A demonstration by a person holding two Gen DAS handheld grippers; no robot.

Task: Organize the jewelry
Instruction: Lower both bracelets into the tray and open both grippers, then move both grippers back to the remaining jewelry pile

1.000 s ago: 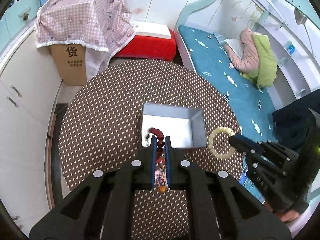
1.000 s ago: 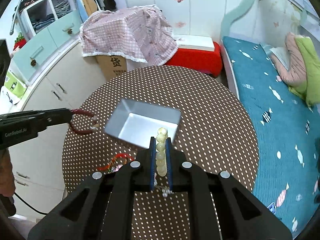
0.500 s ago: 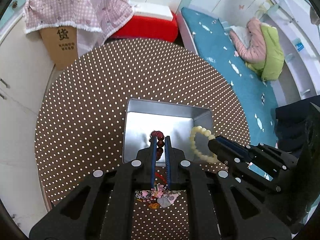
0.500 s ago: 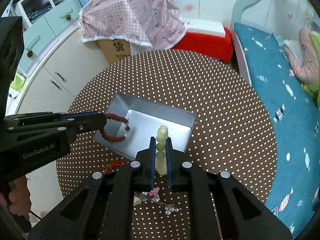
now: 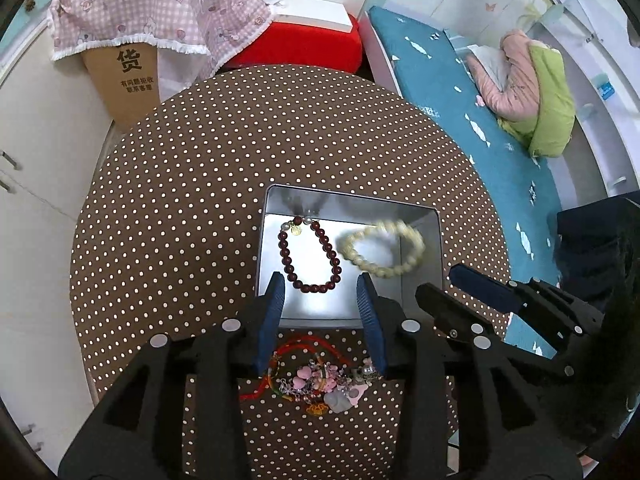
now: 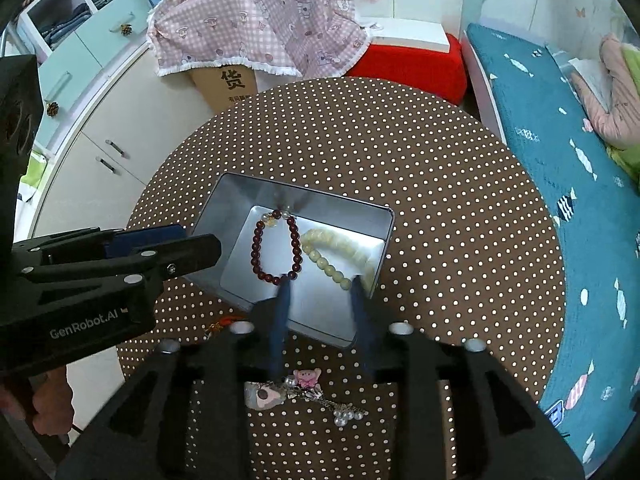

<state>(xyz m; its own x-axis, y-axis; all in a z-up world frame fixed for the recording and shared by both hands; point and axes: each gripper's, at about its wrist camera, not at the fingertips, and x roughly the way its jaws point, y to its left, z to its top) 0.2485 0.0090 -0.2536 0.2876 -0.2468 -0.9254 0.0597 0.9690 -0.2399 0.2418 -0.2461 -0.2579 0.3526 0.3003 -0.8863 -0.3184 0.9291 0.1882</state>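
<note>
A silver metal tray sits on the dotted table. Flat on its floor lies a dark red bead bracelet, just past the fingertips of my left gripper. Those jaws are opening, with nothing pressed between the pads. A cream bead bracelet lies beside it, blurred in the left wrist view. My right gripper hangs over the tray's near side, jaws opening and no longer holding the cream beads. Each gripper shows in the other's view: right, left.
A tangle of pink charms, red cords and pearl beads lies on the round brown table in front of the tray. Behind stand a cardboard box under a pink checked cloth and a red stool. A teal bed runs along the right.
Both grippers came down over the tray and went from shut to open. The red bracelet left the left jaws and the cream one left the right jaws; both are now in the tray.
</note>
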